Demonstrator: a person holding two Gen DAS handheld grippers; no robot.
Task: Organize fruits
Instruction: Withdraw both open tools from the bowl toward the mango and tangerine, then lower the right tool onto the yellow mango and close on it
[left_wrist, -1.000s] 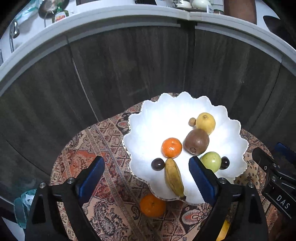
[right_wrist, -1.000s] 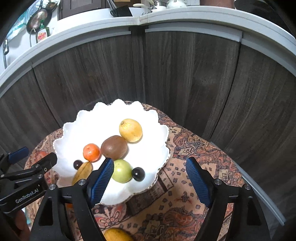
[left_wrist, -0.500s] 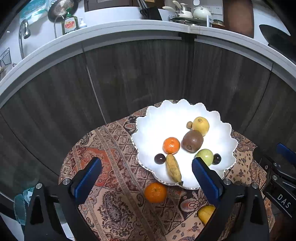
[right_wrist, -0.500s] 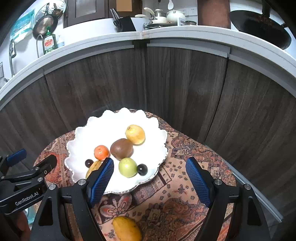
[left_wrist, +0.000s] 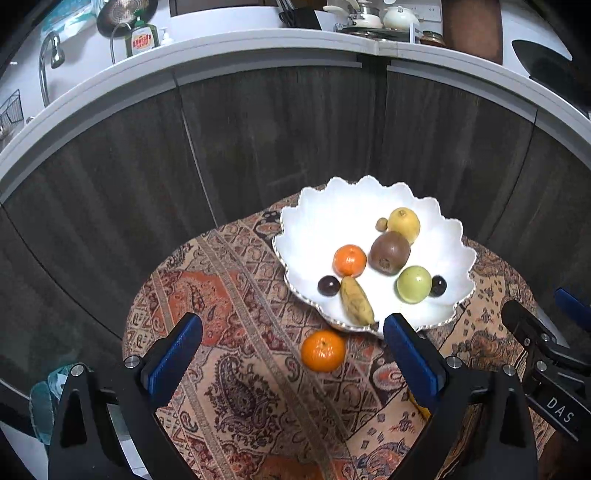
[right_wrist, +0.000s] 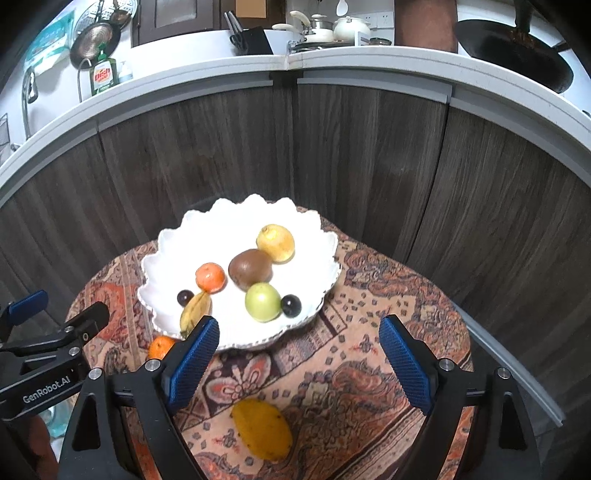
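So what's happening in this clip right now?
A person holds a two-finger gripper in each hand over a small cloth-covered table, sorting fruit into a white scalloped bowl. Most fruit already lies in the bowl. An orange and a yellow mango remain on the cloth. The left gripper stands open above the orange; the right gripper has its jaws opening above the mango. Neither holds anything.

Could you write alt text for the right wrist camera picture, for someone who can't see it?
A white scalloped bowl on a patterned cloth holds seven fruits, among them a tangerine, a kiwi and a banana. A mango lies loose on the cloth between the opening, empty fingers of the right gripper.
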